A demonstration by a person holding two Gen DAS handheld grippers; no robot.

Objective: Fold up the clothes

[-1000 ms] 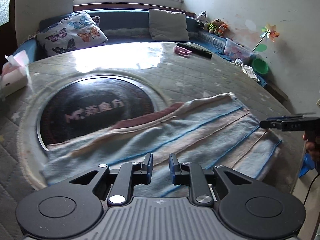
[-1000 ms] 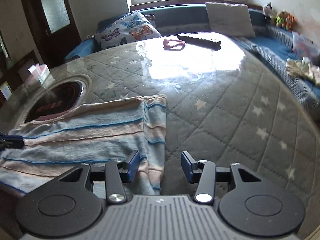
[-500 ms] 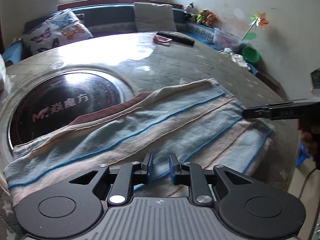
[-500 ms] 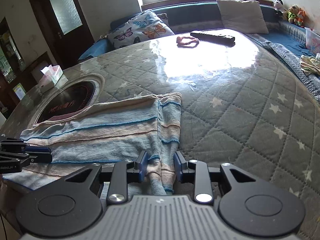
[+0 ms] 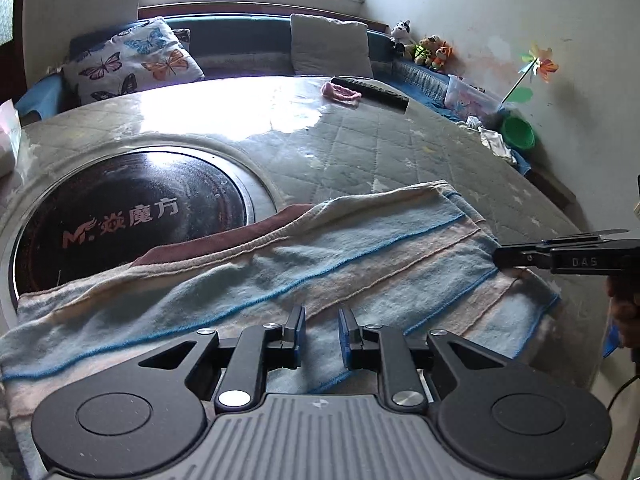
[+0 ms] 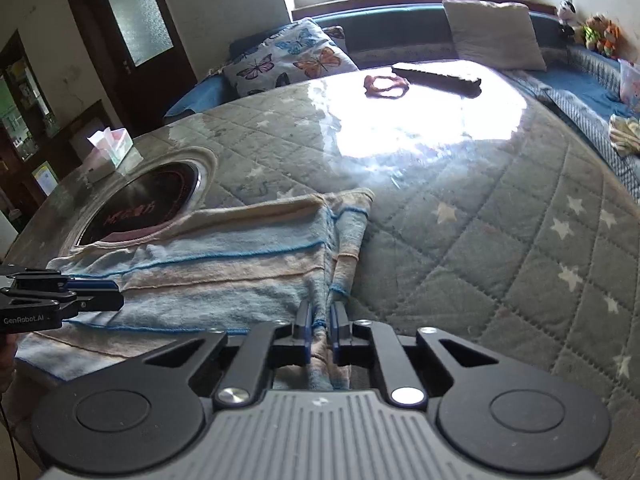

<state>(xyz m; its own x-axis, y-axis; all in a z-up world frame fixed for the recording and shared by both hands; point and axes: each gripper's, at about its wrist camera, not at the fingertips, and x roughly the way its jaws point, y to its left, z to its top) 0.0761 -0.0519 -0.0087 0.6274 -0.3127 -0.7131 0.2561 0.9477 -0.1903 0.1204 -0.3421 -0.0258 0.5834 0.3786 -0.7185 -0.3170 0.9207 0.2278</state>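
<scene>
Garment (image 5: 304, 264): pale blue & peach/cream bands w/ thin bright-blue lines; maroon inner layer at neck edge. Desk (image 6: 500, 232) cover: grey-green quilted diamonds w/ white stars. Round inset (image 5: 132, 216): black, pinkish lettering, silver rim. Cushion (image 5: 132, 64): white w/ blue, orange & purple butterflies; 2nd cushion (image 5: 330, 46) plain grey-beige. Hair band (image 5: 341, 94) pink. Bowl (image 5: 518, 133) green. Left hand-held gripper (image 5: 321, 330) & right hand-held gripper (image 6: 319, 330): black, blue pads, grey ribbed body.
</scene>
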